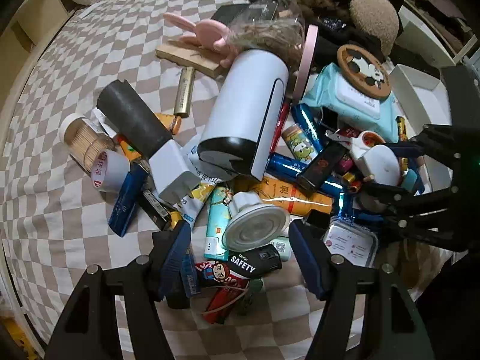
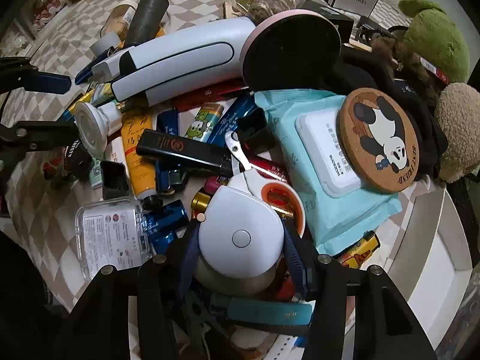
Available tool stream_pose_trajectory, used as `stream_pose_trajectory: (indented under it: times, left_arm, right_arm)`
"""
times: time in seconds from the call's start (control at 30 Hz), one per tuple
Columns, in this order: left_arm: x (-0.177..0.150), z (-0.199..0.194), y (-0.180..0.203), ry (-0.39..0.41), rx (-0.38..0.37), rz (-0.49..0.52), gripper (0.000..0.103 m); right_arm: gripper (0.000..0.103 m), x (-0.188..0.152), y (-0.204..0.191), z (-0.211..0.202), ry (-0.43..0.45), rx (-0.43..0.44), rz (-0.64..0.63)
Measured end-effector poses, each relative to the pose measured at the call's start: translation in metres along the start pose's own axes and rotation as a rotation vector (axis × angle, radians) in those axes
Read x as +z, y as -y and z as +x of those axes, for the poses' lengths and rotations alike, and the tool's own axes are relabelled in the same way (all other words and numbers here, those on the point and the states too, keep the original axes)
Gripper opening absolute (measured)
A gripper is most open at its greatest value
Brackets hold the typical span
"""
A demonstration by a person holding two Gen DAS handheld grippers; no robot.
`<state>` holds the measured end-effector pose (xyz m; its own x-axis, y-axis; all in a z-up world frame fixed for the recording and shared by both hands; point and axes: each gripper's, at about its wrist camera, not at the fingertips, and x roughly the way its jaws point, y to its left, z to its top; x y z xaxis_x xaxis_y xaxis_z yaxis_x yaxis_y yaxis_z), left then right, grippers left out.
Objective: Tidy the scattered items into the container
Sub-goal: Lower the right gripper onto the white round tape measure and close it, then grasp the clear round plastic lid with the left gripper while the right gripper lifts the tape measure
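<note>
A heap of scattered items lies on the checkered cloth [image 1: 60,210]. My left gripper [image 1: 241,255] stands open low over the heap. A white suction-cup piece [image 1: 255,225] and a black "SAFETY" item [image 1: 258,262] sit between its blue pads. In the right wrist view, that piece [image 2: 93,129] lies between the left fingers [image 2: 45,82]. My right gripper [image 2: 243,255] is shut on a white round device [image 2: 240,237], which also shows at the right of the left wrist view [image 1: 382,162]. The white container [image 2: 435,255] stands right of the heap.
A large white-and-black bottle-shaped appliance [image 1: 246,114] lies across the heap. A blue wipes pack [image 2: 315,165] carries a panda coaster [image 2: 381,141]. A black tube [image 1: 135,114], toothpick jar [image 1: 81,138] and tape roll [image 1: 111,171] lie left. Plush toys [image 2: 435,36] sit behind.
</note>
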<state>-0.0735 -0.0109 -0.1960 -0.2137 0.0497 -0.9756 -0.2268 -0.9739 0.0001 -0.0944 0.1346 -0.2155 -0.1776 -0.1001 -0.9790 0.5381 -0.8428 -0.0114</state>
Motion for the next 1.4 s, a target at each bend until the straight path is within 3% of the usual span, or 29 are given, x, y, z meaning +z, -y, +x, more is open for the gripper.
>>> stream_pose_trajectory:
  times: [0.3, 0.73, 0.9, 0.97, 1.2, 1.4]
  left_arm:
    - [0.001, 0.009, 0.013, -0.026, 0.023, 0.003, 0.068]
    - [0.009, 0.029, 0.01, -0.096, 0.007, -0.151, 0.068]
    - [0.011, 0.035, 0.01, -0.107, 0.027, -0.185, 0.068]
    - [0.012, 0.035, 0.012, -0.103, 0.039, -0.173, 0.058]
    - [0.009, 0.028, 0.007, -0.096, 0.01, -0.173, 0.052]
    - [0.01, 0.01, 0.002, -0.045, -0.025, -0.193, 0.05]
  right_arm:
    - [0.054, -0.014, 0.015, -0.019, 0.022, 0.034, 0.082]
    - [0.054, -0.027, 0.027, -0.045, 0.064, 0.065, 0.159]
    - [0.054, -0.014, 0.021, -0.04, 0.07, 0.064, 0.159]
    - [0.054, -0.014, 0.022, -0.041, 0.072, 0.065, 0.164]
    - [0.054, -0.017, 0.031, -0.046, 0.083, 0.082, 0.2]
    - [0.054, -0.015, 0.037, -0.055, 0.111, 0.111, 0.25]
